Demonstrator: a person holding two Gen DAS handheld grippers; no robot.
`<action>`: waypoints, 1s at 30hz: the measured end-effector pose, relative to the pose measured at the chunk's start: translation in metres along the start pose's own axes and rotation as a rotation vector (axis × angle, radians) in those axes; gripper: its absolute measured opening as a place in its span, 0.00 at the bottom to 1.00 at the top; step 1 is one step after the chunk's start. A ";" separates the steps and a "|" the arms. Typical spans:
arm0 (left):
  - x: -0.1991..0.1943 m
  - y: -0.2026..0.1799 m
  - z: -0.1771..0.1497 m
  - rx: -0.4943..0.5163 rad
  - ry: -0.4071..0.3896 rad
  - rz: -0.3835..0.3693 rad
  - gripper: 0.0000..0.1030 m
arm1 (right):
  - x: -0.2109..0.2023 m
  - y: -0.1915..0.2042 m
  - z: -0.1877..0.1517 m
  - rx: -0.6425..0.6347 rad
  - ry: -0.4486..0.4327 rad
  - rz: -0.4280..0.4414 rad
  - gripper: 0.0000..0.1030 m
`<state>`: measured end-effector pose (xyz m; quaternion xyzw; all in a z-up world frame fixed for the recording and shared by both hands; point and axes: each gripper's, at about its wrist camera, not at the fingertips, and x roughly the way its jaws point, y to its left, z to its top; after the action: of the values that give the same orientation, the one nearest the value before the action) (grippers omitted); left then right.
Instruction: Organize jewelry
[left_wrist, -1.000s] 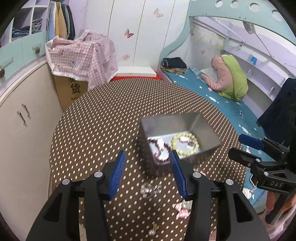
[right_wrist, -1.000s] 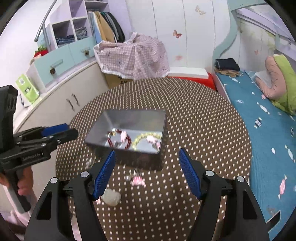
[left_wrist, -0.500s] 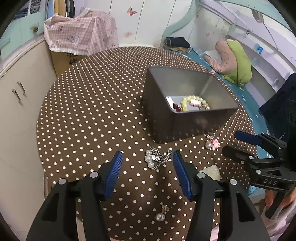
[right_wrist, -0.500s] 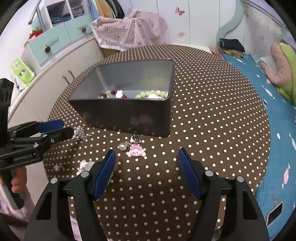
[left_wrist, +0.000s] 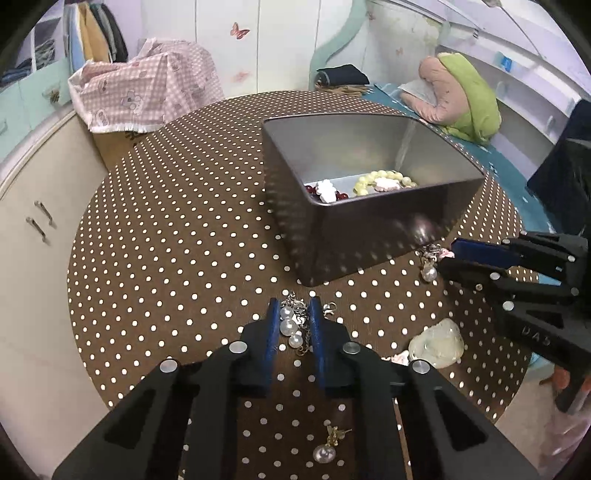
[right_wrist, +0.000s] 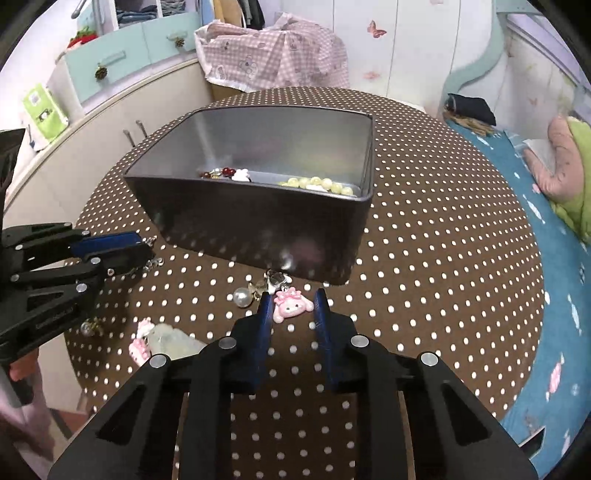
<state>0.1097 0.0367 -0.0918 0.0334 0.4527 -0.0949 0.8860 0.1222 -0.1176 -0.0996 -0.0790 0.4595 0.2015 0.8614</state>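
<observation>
A grey tin box (left_wrist: 369, 229) stands on the round dotted table (left_wrist: 177, 221). In it lie a yellow-green bead bracelet (left_wrist: 380, 181) and a red bead bracelet (left_wrist: 325, 192). Just before the box, my left gripper (left_wrist: 294, 306) is shut on a pearl and chain piece (left_wrist: 286, 325) lying on the table. In the right wrist view my right gripper (right_wrist: 293, 295) is closing, its blue pads touching both sides of a pink bunny charm (right_wrist: 291, 306) on the table. A single pearl (right_wrist: 242, 297) hangs beside that charm.
Loose on the table lie a pearl earring (left_wrist: 324, 452), a pale green stone pendant (left_wrist: 436, 345) and a small pink charm (right_wrist: 140, 345). The table's edge is close behind them. A bed (right_wrist: 554, 295) runs along the right and cream cabinets (left_wrist: 33, 221) along the left.
Both grippers have sunk to the tabletop and closed from wide open: the left one around the pearl and chain piece, the right one around the pink bunny charm.
</observation>
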 end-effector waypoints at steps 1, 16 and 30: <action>-0.001 -0.001 -0.001 0.002 0.003 -0.004 0.08 | -0.001 -0.001 -0.001 -0.002 0.000 -0.001 0.23; -0.030 0.014 0.003 -0.017 -0.059 -0.049 0.08 | -0.020 -0.011 0.000 0.031 -0.037 -0.009 0.07; -0.047 0.042 -0.001 -0.088 -0.091 -0.033 0.08 | -0.002 -0.017 0.000 0.077 0.031 0.039 0.07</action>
<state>0.0903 0.0842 -0.0559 -0.0175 0.4160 -0.0910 0.9046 0.1283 -0.1338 -0.0986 -0.0401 0.4817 0.1990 0.8525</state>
